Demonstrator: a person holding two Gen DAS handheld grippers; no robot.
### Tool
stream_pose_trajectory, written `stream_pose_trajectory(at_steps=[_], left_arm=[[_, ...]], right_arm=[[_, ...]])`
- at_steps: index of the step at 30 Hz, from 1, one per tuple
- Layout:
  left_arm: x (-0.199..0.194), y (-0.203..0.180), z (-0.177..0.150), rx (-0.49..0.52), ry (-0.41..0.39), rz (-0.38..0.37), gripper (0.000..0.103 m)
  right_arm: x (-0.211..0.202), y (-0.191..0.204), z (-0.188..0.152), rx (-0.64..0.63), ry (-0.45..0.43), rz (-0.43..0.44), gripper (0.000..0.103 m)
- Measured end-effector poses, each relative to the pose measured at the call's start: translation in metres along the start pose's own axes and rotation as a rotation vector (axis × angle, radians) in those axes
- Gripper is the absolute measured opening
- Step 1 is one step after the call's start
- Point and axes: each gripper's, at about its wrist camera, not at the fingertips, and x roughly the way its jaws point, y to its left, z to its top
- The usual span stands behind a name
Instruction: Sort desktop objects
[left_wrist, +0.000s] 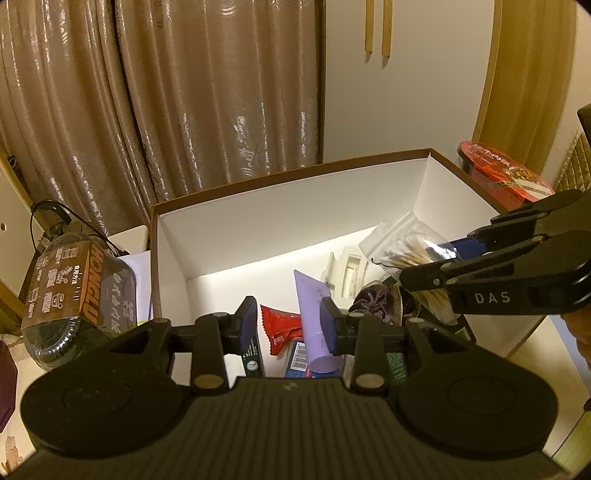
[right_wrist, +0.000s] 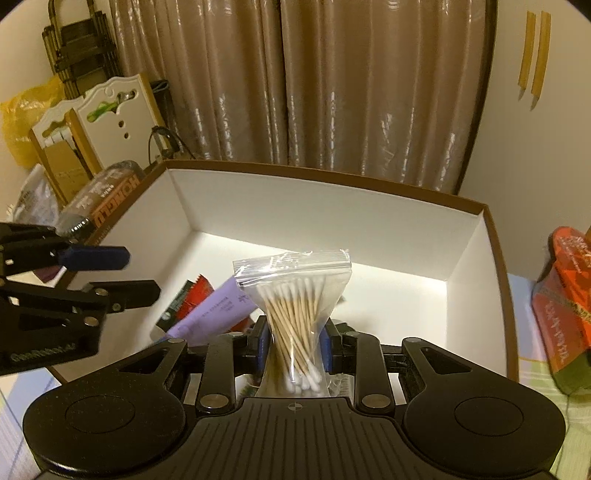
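Observation:
A white box with a brown rim (left_wrist: 295, 206) (right_wrist: 332, 214) lies open under both grippers. Inside lie a purple tube (left_wrist: 314, 306) (right_wrist: 218, 306), a red packet (left_wrist: 280, 325), a dark scrunchie (left_wrist: 369, 302) and a white plastic piece (left_wrist: 347, 269). A clear bag of cotton swabs (right_wrist: 295, 291) (left_wrist: 399, 240) stands upright between the pads of my right gripper (right_wrist: 293, 345) (left_wrist: 436, 258). Its waist is pinched, but the pads sit just off the bundle. My left gripper (left_wrist: 290, 328) (right_wrist: 140, 273) hovers open over the box's near left part and holds nothing.
A wrapped brown noodle pack (left_wrist: 74, 288) (right_wrist: 110, 199) sits outside the box on the left. A red instant-noodle bowl (left_wrist: 506, 177) (right_wrist: 565, 310) stands outside on the right. Brown curtains hang close behind the box. A white headboard (right_wrist: 110, 118) and other clutter stand at the far left.

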Motion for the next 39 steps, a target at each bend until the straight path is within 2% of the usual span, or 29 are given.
stream_pose_trajectory(at_steps=[1,2,20,29,39], left_arm=[[0.000,0.001,0.000,-0.002,0.000,0.000,0.036],[-0.001,0.001,0.000,-0.002,0.001,-0.001,0.036],[-0.016,0.003,0.000,-0.005,-0.009,0.004,0.036],[-0.030,0.000,0.001,-0.009,-0.022,0.006,0.046],[-0.056,-0.005,-0.004,-0.025,-0.045,-0.006,0.065]], right_arm=[[-0.002,0.000,-0.001,0.002,-0.013,-0.007,0.091],[-0.004,0.000,-0.001,0.000,-0.025,-0.011,0.092],[-0.023,0.004,-0.002,-0.011,-0.045,-0.015,0.092],[-0.039,0.002,-0.002,0.002,-0.056,-0.020,0.092],[-0.066,0.001,-0.005,0.035,-0.076,-0.012,0.092]])
